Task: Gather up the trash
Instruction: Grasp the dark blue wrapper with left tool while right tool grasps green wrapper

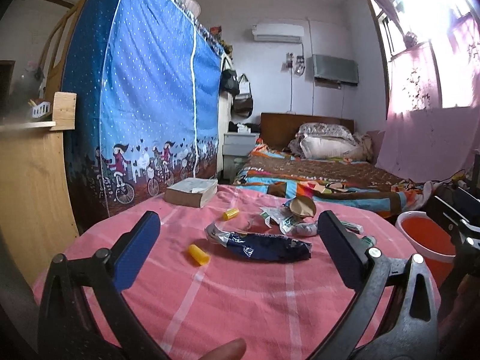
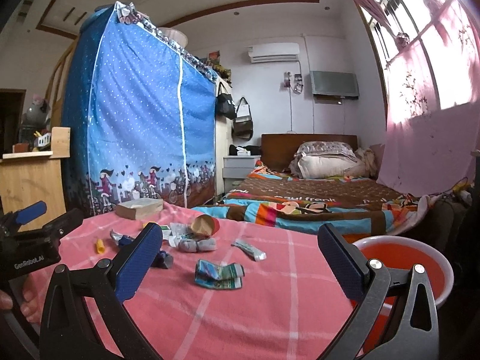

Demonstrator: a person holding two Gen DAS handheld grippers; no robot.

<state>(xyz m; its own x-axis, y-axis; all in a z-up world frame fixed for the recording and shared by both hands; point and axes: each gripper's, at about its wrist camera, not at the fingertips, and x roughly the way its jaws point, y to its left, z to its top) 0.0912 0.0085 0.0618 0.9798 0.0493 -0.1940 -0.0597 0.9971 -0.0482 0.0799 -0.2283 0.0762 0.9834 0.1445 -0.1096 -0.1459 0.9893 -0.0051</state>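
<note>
Both tongs spread wide, empty: left gripper (image 1: 237,228) lined up on the dark blue wrapper (image 1: 264,247), right gripper (image 2: 240,240) on the crumpled green packet (image 2: 219,276). More trash farther. Red bucket (image 2: 447,273) right, likely the bin.

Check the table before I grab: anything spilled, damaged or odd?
No spill visible. Litter is strewn over the pink tablecloth: a crumpled dark blue wrapper, a tipped-over paper cup, a squashed packet. The book looks intact.
</note>
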